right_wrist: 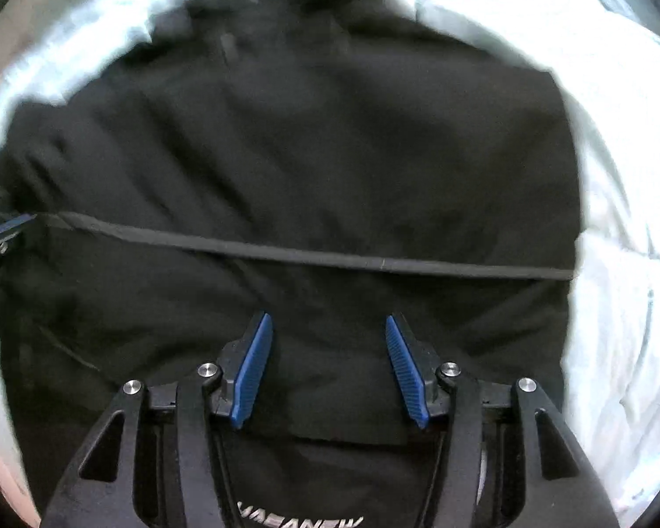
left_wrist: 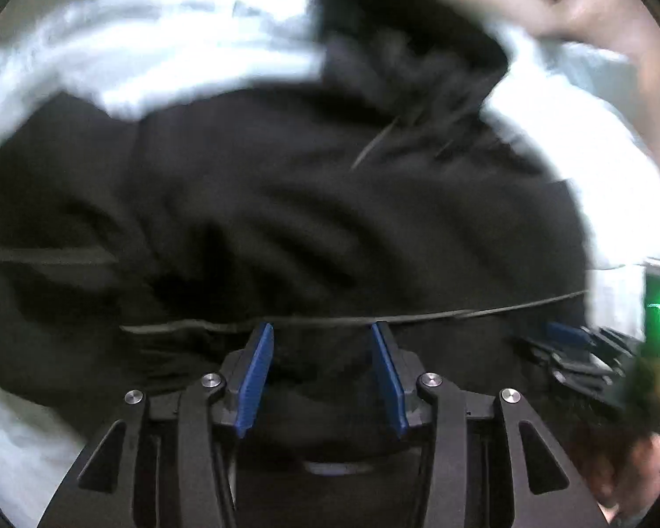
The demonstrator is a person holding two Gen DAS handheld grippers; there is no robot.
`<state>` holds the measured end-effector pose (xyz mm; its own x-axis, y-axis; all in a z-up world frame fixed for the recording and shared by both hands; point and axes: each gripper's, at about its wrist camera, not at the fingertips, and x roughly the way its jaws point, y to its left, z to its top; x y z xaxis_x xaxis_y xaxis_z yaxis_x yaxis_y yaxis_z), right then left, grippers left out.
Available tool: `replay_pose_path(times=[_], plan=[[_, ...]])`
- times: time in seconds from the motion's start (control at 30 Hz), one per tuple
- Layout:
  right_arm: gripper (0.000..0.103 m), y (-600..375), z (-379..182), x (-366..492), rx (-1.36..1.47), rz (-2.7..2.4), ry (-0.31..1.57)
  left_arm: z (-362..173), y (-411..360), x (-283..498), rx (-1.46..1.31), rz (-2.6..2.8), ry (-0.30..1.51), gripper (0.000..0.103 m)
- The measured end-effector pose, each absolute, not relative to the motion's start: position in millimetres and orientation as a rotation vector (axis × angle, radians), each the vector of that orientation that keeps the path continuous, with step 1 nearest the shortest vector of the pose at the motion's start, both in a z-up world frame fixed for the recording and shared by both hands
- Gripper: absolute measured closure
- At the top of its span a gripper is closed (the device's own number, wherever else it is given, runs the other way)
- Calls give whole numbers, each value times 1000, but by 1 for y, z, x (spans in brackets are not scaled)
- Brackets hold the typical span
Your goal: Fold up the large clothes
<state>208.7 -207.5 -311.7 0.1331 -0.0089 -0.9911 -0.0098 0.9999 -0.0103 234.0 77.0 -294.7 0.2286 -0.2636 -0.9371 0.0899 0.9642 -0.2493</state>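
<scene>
The left gripper (left_wrist: 321, 330) hangs over the black garment (left_wrist: 286, 202) with its blue pads apart and nothing pinched between them; the right gripper (right_wrist: 328, 323) is likewise spread and empty above the same cloth. The garment lies spread on a white sheet (right_wrist: 620, 264), hood end farthest from the grippers, a folded edge (right_wrist: 308, 257) crossing its body. The likely risk: jaws closing on the top layer alone, or on sheet as well, would drag the fold askew
</scene>
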Motion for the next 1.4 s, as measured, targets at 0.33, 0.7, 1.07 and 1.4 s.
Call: replay_pose_path(times=[0.33, 0.7, 1.07, 1.4], plan=[[45, -210, -316, 227, -39, -1, 1501, -253, 157, 217, -327, -242, 1177, 56], [43, -181, -312, 236, -43, -46, 1535, -211, 471, 187, -634, 362, 878, 45], [39, -174, -309, 245, -68, -60, 1552, -299, 566, 212, -1030, 404, 831, 35], [37, -162, -314, 250, -81, -64, 1557, -266, 512, 243, -587, 425, 834, 87]])
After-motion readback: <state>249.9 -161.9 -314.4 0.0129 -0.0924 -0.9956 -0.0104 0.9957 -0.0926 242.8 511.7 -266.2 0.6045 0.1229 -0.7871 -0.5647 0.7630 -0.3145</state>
